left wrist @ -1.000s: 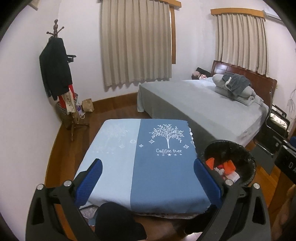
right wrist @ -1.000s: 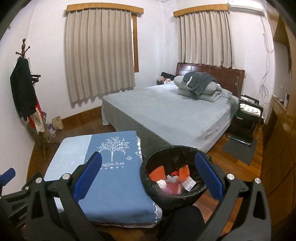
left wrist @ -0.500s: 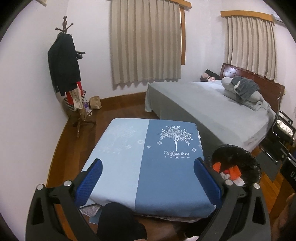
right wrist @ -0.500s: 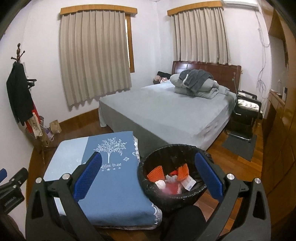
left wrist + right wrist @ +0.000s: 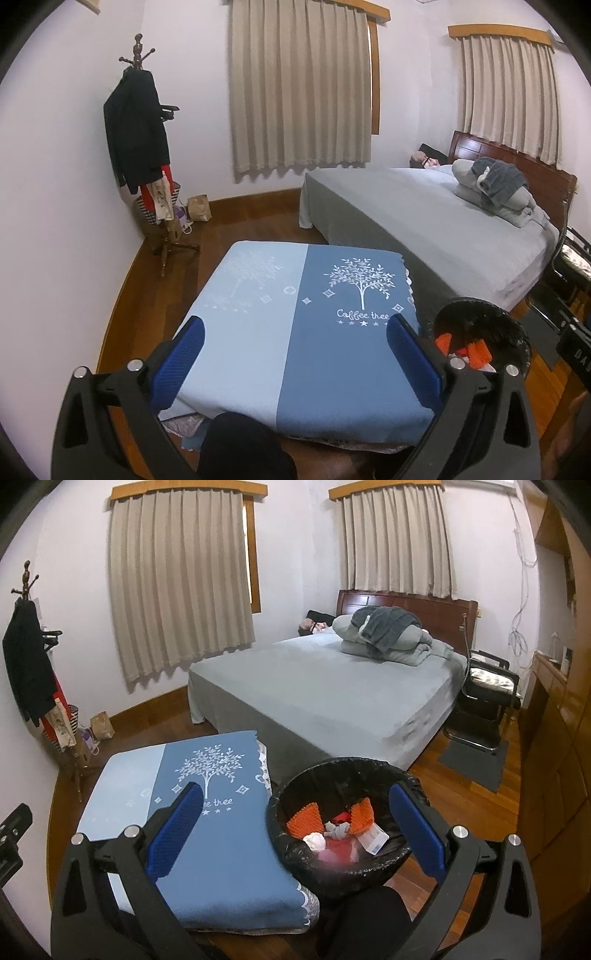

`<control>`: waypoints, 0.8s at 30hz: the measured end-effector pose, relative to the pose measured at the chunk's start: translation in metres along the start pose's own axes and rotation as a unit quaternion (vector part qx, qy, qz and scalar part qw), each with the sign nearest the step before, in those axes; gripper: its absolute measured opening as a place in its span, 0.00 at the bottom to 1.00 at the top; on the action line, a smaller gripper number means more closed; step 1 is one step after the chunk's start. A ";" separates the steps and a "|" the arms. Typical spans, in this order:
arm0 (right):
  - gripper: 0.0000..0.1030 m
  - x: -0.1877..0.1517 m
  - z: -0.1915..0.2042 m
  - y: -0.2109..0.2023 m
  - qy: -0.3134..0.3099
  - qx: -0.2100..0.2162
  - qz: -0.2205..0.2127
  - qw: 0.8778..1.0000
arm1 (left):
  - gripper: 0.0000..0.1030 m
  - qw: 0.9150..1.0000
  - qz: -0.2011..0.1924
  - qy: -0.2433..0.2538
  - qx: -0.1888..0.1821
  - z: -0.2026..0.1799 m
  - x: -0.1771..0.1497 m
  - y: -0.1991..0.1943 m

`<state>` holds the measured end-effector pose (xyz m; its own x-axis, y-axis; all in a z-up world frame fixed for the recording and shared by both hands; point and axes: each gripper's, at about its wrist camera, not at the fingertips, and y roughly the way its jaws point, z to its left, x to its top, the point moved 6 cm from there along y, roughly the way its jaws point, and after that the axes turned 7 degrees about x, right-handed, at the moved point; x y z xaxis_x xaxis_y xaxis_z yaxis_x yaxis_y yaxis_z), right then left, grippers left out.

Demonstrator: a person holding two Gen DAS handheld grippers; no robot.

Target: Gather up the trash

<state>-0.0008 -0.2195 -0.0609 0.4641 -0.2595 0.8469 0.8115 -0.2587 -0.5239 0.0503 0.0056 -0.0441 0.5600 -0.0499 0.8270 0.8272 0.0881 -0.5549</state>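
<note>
Left wrist view: high, angled down over the blue-clothed counter [image 5: 295, 332], bin [image 5: 484, 332] at right edge. Right wrist view: alongside, set rightward, bin [image 5: 343, 775] near centre. Shared: counter [image 5: 207, 849], bin, bed [image 5: 332, 686], curtains [image 5: 177, 579], coat stand [image 5: 26, 657].

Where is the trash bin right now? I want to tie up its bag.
The trash bin stands on the wooden floor, right of the blue-covered table, before the bed's foot.

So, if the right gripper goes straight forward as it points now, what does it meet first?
Probably the black trash bin: the open right gripper frames its near rim, though depth is unclear.
</note>
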 end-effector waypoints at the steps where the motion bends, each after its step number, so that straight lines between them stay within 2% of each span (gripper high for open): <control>1: 0.95 0.001 -0.001 0.001 0.001 -0.001 -0.001 1.000 | 0.94 1.000 0.001 0.000 0.001 0.000 -0.001 0.001; 24: 0.95 0.005 -0.003 0.006 0.001 -0.010 -0.007 1.000 | 0.94 1.000 0.014 -0.008 0.000 0.006 -0.002 0.014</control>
<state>0.0052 -0.2252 -0.0603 0.4529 -0.2569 0.8537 0.8104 -0.2806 -0.5144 0.0607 0.0124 -0.0530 0.5825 -0.0315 0.8122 0.8110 0.0890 -0.5782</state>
